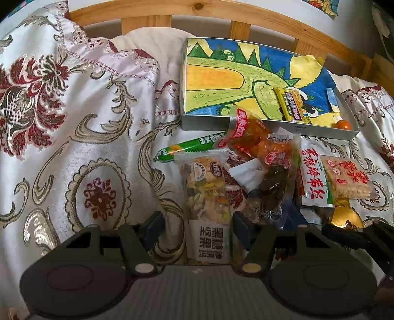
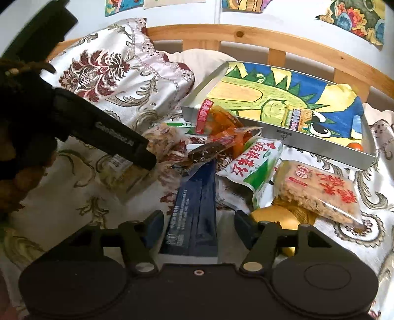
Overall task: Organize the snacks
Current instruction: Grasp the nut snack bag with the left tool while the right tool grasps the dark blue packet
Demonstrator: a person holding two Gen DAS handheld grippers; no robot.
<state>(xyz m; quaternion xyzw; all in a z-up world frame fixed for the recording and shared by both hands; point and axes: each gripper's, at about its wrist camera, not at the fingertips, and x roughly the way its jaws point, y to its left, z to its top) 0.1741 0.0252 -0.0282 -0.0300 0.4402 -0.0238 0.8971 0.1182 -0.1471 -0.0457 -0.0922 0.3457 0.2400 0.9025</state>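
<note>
A pile of snack packets lies on the bedspread in front of a shallow metal tray (image 1: 246,124) (image 2: 320,150) lined with a dinosaur drawing. In the tray are a yellow packet (image 1: 290,104) (image 2: 296,119) and a small orange ball (image 1: 343,125) (image 2: 355,146). My left gripper (image 1: 197,230) is open, its fingers on either side of a clear nut-bar packet (image 1: 206,194). My right gripper (image 2: 198,229) is open around a dark blue packet (image 2: 194,209). The left gripper's body (image 2: 103,133) shows in the right wrist view above the nut bar.
Other snacks: a green sausage stick (image 1: 189,147), an orange-red packet (image 1: 248,133) (image 2: 216,120), a white-green packet (image 1: 314,179) (image 2: 253,165), a rice-cracker packet (image 1: 347,179) (image 2: 320,189), a gold item (image 1: 346,217) (image 2: 273,217). A patterned pillow (image 1: 61,81) lies left. A wooden bed rail (image 1: 197,12) runs behind.
</note>
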